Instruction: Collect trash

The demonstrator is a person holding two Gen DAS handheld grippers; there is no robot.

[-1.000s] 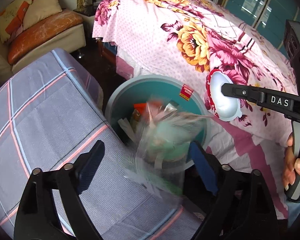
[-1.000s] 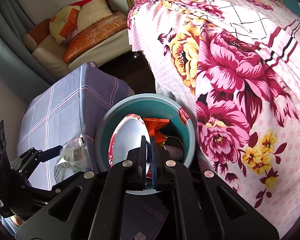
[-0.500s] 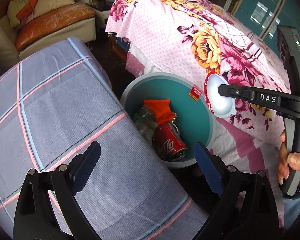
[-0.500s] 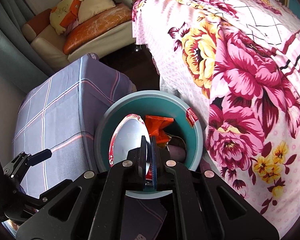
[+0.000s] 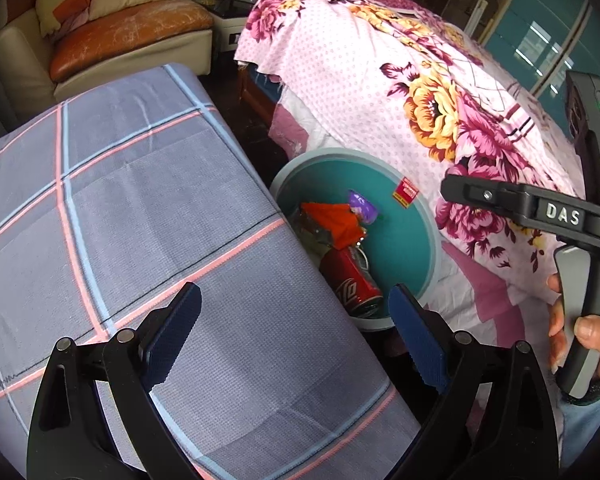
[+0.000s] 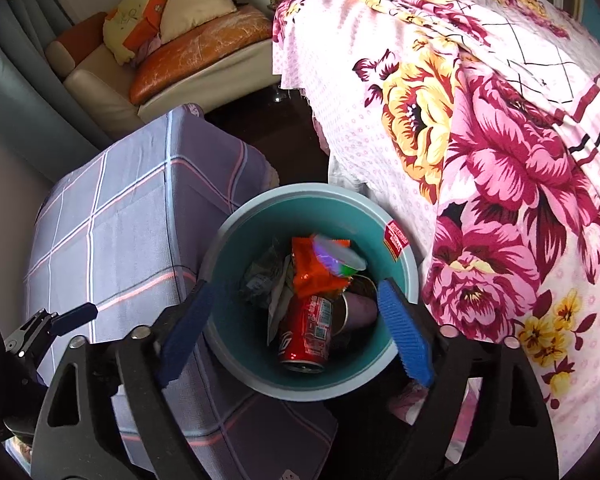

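The trash bin is round, with a pale grey rim and a teal inside, and a small red sticker sits near its top edge. It stands on the floor, squeezed between the tabletop with its grey checked cloth and the bed with big pink and yellow flowers on its cover. Inside the bin lies a red soda can on its side, with white writing on it. Above the can is a crumpled orange wrapper, and beside that is a dark, wrinkled clear plastic bag. A round thing that looks like a shiny lid, blurred, with purple and green on it, shows over the orange wrapper, inside the rim of the bin. The right tongs hang right over the bin and point down into it. Their blue pads have just been opening and now stand wide apart, with nothing pressed between them. The left tongs are over the edge of the checked cloth, just beside the bin, and they are wide open too, holding nothing. A hand grips the grey handle of the right tongs, seen at the side of the left camera's view.
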